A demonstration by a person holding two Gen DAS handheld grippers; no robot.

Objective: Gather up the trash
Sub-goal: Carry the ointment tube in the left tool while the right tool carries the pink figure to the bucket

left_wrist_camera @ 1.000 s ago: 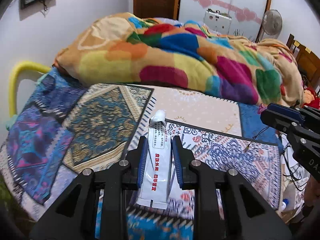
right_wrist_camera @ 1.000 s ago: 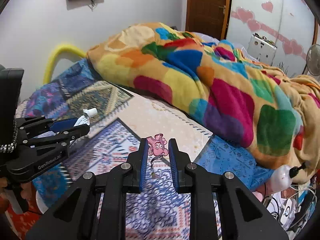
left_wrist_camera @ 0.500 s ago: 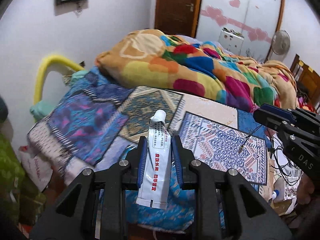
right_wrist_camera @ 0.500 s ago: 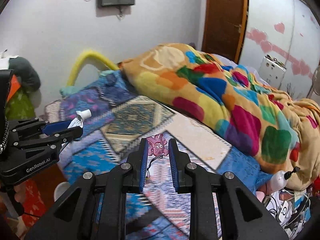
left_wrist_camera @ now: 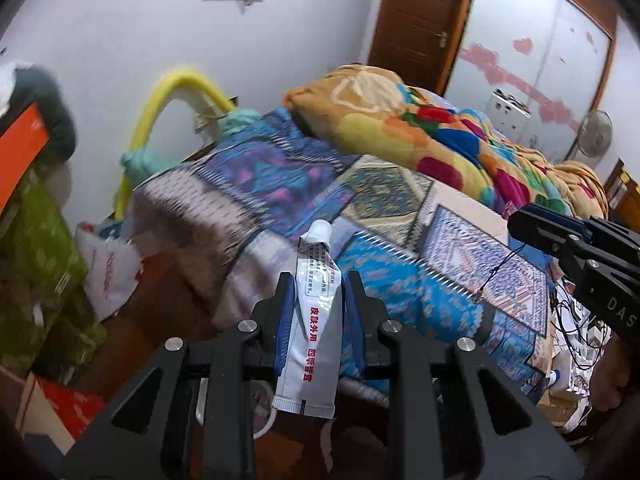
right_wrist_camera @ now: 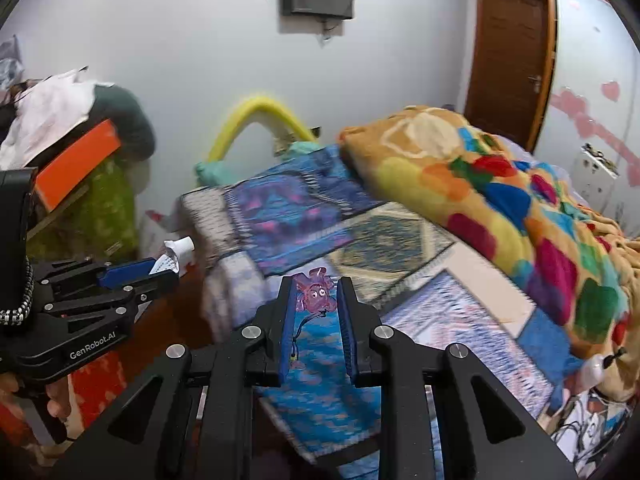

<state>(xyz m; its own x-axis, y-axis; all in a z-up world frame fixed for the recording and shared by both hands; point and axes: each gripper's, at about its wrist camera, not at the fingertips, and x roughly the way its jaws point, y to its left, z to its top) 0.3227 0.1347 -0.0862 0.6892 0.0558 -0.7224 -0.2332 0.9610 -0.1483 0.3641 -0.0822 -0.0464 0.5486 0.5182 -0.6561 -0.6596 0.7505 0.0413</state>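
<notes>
My left gripper [left_wrist_camera: 318, 300] is shut on a white squeezed ointment tube [left_wrist_camera: 314, 320] with red print, cap pointing forward, held in the air off the bed's corner. The tube also shows in the right wrist view [right_wrist_camera: 176, 254], in the left gripper [right_wrist_camera: 160, 276]. My right gripper [right_wrist_camera: 316, 300] is shut on a small pink charm [right_wrist_camera: 316, 295] with a face and a thin cord hanging below. In the left wrist view the right gripper [left_wrist_camera: 520, 226] shows at the right with the cord [left_wrist_camera: 494, 270] dangling.
A bed with a patchwork cover [left_wrist_camera: 288, 176] and a colourful blanket [left_wrist_camera: 420, 136] fills the middle. A yellow curved tube [left_wrist_camera: 168, 96] stands at the bed's head by the wall. Green bag and orange box [right_wrist_camera: 76, 164] at the left, white plastic bag [left_wrist_camera: 108, 268] on the floor, cables [left_wrist_camera: 576, 332] at right.
Both grippers have pulled back and swung left from over the bed toward its corner, still holding the tube and the charm. More of the floor and the left clutter is in view.
</notes>
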